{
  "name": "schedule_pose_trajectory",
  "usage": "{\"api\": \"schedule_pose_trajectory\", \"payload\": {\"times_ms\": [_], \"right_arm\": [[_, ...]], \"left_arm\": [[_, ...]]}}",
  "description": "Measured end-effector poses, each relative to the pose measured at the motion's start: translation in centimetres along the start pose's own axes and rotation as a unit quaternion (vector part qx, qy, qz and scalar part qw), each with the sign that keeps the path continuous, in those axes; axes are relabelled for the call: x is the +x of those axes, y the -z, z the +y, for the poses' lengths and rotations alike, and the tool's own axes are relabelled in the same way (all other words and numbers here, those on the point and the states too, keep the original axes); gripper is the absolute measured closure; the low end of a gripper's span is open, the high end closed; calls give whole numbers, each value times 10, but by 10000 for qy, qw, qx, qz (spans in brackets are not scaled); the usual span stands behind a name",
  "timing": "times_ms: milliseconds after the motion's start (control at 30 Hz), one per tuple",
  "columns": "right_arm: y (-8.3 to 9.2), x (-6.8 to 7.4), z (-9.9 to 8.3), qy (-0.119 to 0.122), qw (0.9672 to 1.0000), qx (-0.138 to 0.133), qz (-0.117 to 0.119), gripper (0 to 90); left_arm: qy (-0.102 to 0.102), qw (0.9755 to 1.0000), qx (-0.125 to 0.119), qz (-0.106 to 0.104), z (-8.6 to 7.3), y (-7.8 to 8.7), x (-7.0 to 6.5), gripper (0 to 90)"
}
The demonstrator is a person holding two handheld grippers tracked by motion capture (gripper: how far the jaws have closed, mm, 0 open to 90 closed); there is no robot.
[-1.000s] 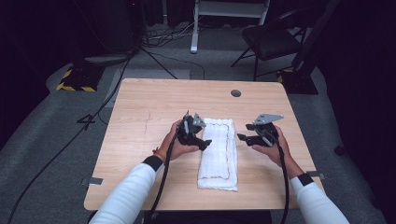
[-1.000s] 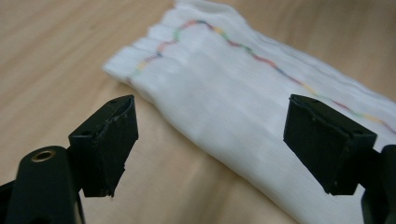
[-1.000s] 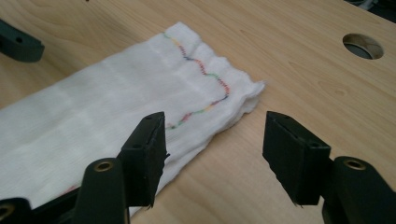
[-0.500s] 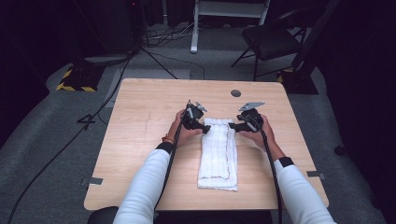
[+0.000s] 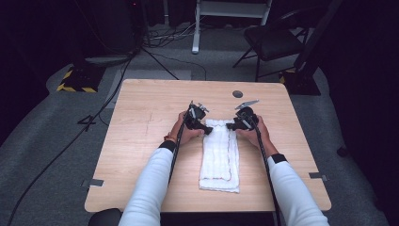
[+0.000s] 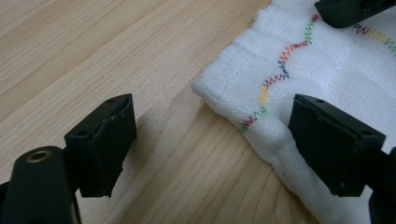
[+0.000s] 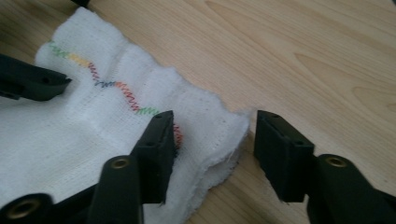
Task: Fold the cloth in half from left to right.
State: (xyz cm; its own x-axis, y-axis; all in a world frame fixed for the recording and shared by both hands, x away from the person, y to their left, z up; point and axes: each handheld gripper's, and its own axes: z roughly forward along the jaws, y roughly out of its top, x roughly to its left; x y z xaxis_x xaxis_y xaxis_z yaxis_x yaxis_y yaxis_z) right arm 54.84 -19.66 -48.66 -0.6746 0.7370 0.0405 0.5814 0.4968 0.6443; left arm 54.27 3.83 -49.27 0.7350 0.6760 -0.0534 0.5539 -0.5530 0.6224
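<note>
1. A light wooden table (image 5: 141,122) fills the middle of the high view.
2. A folded white cloth (image 5: 219,155) with coloured stitching lies lengthwise on the table.
3. The left gripper (image 5: 203,126) straddles the cloth's far left corner, jaws wide apart.
4. The right gripper (image 5: 230,125) straddles the far right corner; its jaws have just been closing, with the cloth between them, not yet clamped.

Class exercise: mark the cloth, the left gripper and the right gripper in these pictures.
cloth (image 5: 219,155): high view, middle of the folded white fabric.
left gripper (image 6: 210,140): left gripper view, gap between its open jaws.
right gripper (image 7: 215,154): right gripper view, between jaws straddling the cloth's corner.
</note>
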Motion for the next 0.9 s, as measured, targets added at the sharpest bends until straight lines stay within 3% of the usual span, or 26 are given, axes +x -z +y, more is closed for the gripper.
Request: {"api": "schedule_pose_trajectory", "payload": {"times_ms": [233,367,433,633,767,900], "right_arm": [[0,7,1,140,9999,-27,60,742],[-1,10,3,194,9998,-48,-39,784],[-2,13,4,262,9995,-50,-181,802],[2,11,7,261,9985,-294,-370,821],[11,9,11,191,9975,-569,-386,824],[21,11,15,285,9958,-763,-427,825]], "left_arm": [[-53,9997,-37,-241,6,1,-2,492],[3,9987,-46,-510,7,1,1,659],[92,9985,-67,-536,8,0,3,719],[213,9989,-325,-267,10,-3,4,790],[80,9989,-445,-149,14,4,3,800],[3,9980,-618,-123,19,19,2,795]]}}
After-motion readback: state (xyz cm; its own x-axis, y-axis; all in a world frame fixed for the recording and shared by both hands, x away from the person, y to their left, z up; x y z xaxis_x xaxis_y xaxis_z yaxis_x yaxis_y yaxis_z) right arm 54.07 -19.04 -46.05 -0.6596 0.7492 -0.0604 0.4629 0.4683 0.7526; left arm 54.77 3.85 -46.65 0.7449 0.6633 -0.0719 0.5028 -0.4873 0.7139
